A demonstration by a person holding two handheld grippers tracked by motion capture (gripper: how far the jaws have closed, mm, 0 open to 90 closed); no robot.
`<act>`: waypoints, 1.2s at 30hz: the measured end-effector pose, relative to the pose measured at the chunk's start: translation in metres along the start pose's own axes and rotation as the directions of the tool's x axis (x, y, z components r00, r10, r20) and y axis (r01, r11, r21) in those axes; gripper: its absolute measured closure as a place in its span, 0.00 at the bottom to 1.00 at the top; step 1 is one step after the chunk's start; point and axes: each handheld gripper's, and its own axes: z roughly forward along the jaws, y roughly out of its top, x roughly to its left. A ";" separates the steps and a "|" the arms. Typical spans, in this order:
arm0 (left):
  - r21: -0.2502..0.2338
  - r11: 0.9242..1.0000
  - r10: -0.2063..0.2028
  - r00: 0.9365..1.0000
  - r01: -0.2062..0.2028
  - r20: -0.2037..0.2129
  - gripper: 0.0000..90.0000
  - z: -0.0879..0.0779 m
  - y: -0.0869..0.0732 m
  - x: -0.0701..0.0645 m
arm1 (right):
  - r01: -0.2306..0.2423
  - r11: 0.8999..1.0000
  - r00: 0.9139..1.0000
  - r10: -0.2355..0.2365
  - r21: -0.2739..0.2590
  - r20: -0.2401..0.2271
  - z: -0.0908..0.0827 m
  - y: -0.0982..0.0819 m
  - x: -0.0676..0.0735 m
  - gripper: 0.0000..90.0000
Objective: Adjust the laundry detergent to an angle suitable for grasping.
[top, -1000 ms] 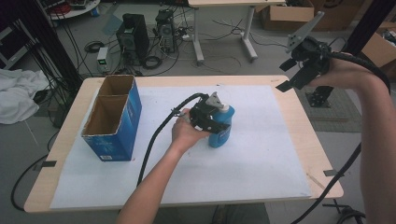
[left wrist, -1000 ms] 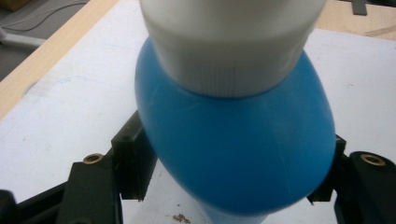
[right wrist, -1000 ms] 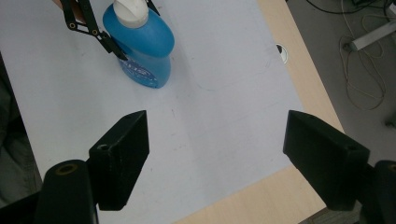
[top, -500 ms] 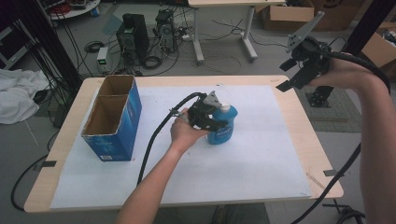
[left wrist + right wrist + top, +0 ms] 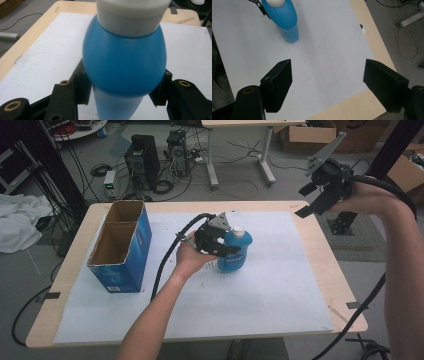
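high view / bottle: blue bottle (image 5: 236, 251) with white cap (image 5: 239, 231), upright near the middle of the white sheet (image 5: 260, 300) on the table (image 5: 70, 270).
high view / left hand-held gripper (image 5: 220, 246): clamped on the bottle from its left side; jaws have just been closing onto it; person's hand (image 5: 187, 257) wraps the gripper body, cable trails off toward the box.
high view / right hand-held gripper (image 5: 312, 202): held up in the air past the table's far right corner, well apart from the bottle, nothing in it.
high view / box: blue cardboard box (image 5: 120, 247), open top, two compartments, on the left part of the sheet, apart from the bottle.
left gripper view / grip: both black pads pressed on the bottle body (image 5: 125, 62), one each side, below the widest bulge; white cap (image 5: 132, 12) at the top edge.
right gripper view / jaws: spread wide, bare sheet (image 5: 327, 50) between them.
right gripper view / bottle: blue bottle (image 5: 284, 18) far off at upper left, standing on the sheet; table edge (image 5: 352, 107) beneath the jaws.
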 end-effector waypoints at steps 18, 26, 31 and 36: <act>-0.038 0.999 0.043 0.989 -0.038 0.143 0.52 -0.037 -0.016 0.003 | 0.003 1.000 1.000 -0.003 0.000 0.001 -0.003 0.005 0.004 0.26; -0.047 0.998 0.049 0.986 -0.042 0.161 0.52 -0.045 -0.037 -0.001 | 0.005 1.000 1.000 -0.005 0.007 0.000 -0.002 0.007 0.006 0.26; -0.054 0.998 0.045 0.983 -0.037 0.175 0.52 -0.048 -0.049 -0.001 | 0.006 1.000 1.000 -0.006 0.005 0.000 -0.001 0.009 0.007 0.26; -0.055 0.998 0.046 0.983 -0.037 0.179 0.52 -0.051 -0.056 -0.001 | 0.012 1.000 1.000 -0.012 0.008 -0.001 0.001 0.011 0.008 0.26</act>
